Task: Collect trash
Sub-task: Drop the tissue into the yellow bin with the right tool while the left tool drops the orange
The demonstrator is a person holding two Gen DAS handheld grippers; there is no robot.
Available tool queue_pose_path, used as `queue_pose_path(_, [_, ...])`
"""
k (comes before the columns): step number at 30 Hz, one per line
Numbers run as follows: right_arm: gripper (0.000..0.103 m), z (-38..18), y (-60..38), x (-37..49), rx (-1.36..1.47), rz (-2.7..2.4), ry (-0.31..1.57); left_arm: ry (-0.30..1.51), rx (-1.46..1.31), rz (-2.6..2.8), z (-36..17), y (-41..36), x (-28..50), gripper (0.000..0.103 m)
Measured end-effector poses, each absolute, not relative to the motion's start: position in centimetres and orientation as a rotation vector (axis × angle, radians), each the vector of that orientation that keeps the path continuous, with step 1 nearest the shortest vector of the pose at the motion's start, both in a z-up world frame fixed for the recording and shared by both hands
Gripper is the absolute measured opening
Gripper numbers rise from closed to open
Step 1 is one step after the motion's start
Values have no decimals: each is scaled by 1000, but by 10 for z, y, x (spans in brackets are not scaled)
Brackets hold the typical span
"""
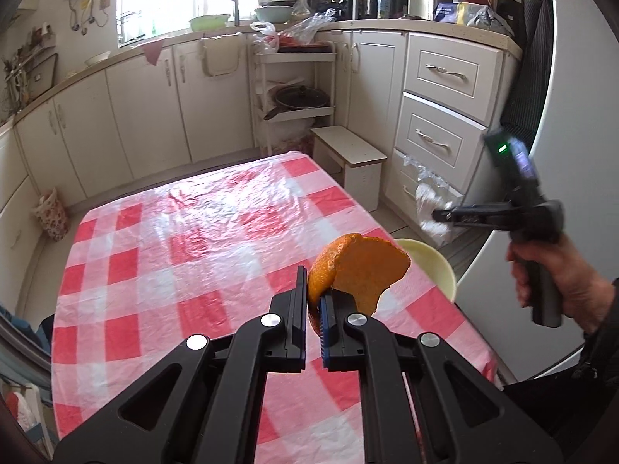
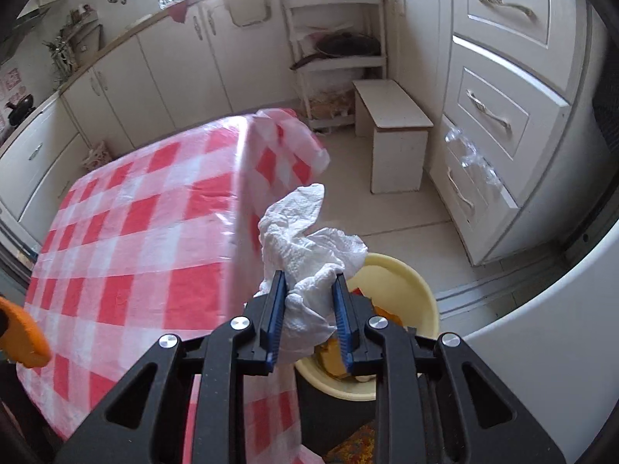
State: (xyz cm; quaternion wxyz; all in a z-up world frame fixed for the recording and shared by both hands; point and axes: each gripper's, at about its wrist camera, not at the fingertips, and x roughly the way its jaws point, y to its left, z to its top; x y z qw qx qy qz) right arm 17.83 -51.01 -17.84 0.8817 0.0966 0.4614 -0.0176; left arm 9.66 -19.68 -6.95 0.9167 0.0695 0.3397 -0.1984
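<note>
Left wrist view: the left gripper [image 1: 314, 301] is clamped on a piece of orange peel [image 1: 358, 272], held above the near right corner of the counter [image 1: 162, 255], whose red-and-white checked cloth shows no other litter. A yellow basin [image 1: 435, 266] sits just past that edge, and the right gripper [image 1: 441, 215] hangs over the floor beyond it with something white in its fingers.

Right wrist view: the right gripper [image 2: 307, 290] is closed on a crumpled paper towel [image 2: 305, 247], poised over the basin [image 2: 402, 282], which already holds yellow and orange scraps. The collecting looks nearly finished; what remains, apparently, is dropping the towel and peel into the basin.
</note>
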Motion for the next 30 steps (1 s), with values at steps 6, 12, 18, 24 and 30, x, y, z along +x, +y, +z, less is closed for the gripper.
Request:
queue_pose_path(6, [29,-248,-540,207,278,-88,1124,716,130,-446,-77,-224,114,5])
queue_pose_path(12, [42,-238,-560,215,357,-128,1123,752,133,-491,-96,-261,137,5])
queue_pose_path(18, [62,-108,-566,171,416,-88,754,801,136,-559,-122,-320,151,5])
queue_pose_path(24, [71,-34,-541,121,311,-54,454,900,142,-566,-154,-387,185,8])
queue_pose_path(30, [71,-38,-548,122,312,-69,425,970,70,-553,-165,-399,201,37])
